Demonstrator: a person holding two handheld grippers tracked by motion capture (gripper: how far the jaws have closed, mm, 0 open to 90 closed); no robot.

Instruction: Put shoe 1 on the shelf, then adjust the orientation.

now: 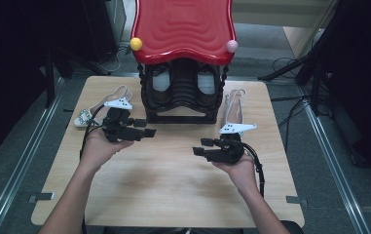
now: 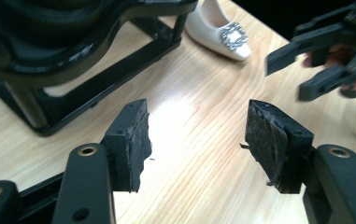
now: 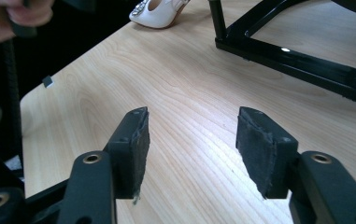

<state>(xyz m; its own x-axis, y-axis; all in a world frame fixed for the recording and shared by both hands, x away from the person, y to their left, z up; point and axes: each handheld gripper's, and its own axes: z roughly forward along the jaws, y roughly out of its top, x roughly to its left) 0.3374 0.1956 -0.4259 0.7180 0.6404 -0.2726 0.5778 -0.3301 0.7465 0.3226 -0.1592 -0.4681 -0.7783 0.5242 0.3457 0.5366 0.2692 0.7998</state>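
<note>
The shoe rack [image 1: 183, 92] is black with a wavy red top [image 1: 183, 27], the shoes [image 2: 217, 30] are white, and the worktop [image 1: 173, 180] is light wood.

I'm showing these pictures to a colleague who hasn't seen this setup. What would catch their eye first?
Probably the glossy red wavy top of the black rack at the table's far edge, with a yellow ball and a pink ball at its corners. Next, the left gripper and right gripper, jaws open and empty, and a white shoe beside the rack.
</note>
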